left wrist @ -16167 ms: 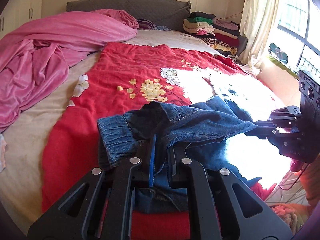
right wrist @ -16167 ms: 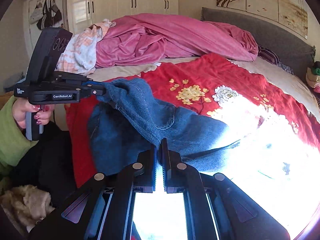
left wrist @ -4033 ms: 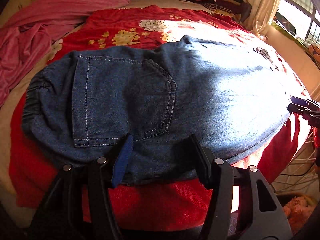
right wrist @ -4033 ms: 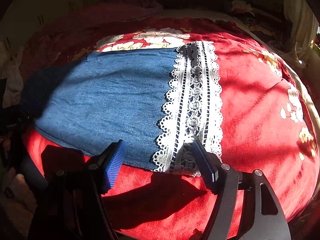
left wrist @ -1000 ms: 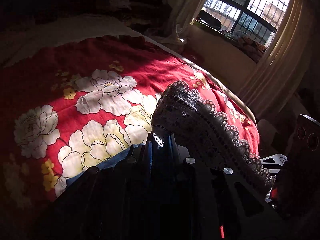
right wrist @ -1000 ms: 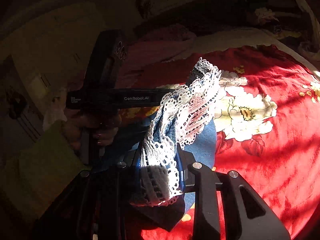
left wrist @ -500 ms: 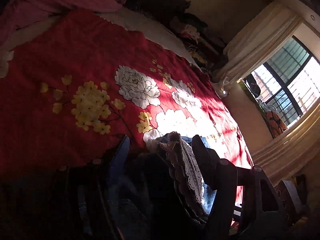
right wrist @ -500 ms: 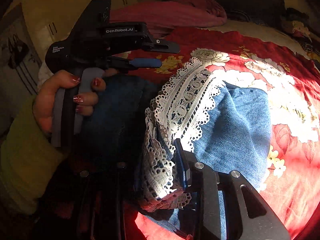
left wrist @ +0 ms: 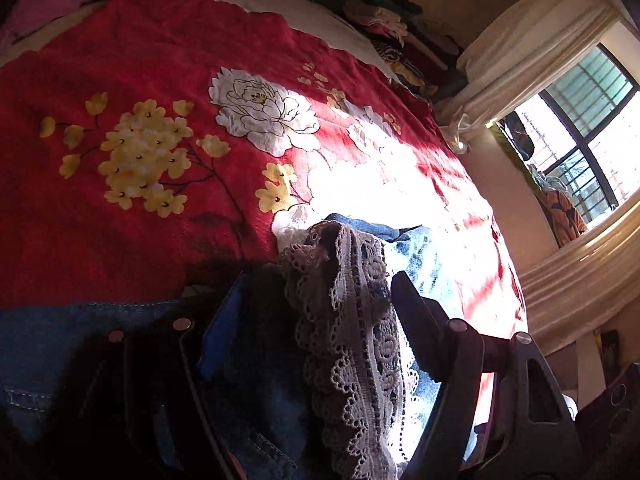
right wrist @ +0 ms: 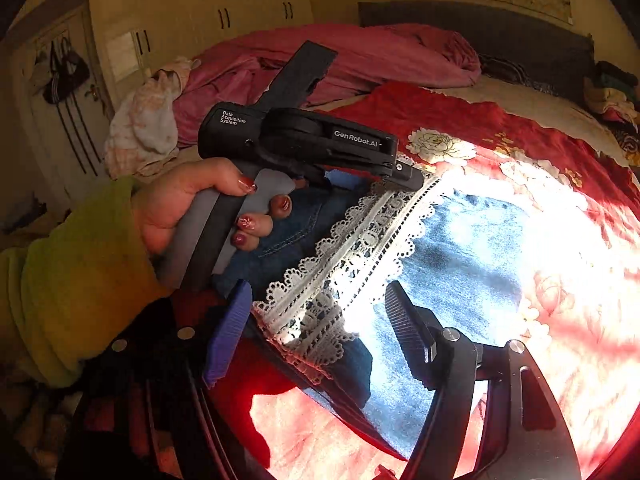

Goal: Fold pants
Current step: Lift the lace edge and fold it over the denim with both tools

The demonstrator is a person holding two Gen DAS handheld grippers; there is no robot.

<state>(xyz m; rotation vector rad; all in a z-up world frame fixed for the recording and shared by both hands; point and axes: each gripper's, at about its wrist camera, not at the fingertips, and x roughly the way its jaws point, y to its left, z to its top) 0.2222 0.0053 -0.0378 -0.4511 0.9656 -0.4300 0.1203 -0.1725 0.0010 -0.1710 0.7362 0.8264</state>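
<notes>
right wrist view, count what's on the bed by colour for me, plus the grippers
blue: 1, the jeans with a white lace hem
red: 1, the flowered blanket
pink: 1, the quilt
black grippers: 2, the left gripper and the right gripper, both with jaws just opened around the hem
total: 5

pants (right wrist: 460,256): blue denim, matt, woven
hem trim (right wrist: 360,248): white openwork lace
bedspread (left wrist: 120,80): red cloth, fuzzy nap, printed flowers
left claw (left wrist: 316,320): matt black plastic, ribbed blue pad, steel screws
curtain (left wrist: 520,52): cream cloth, pleated
</notes>
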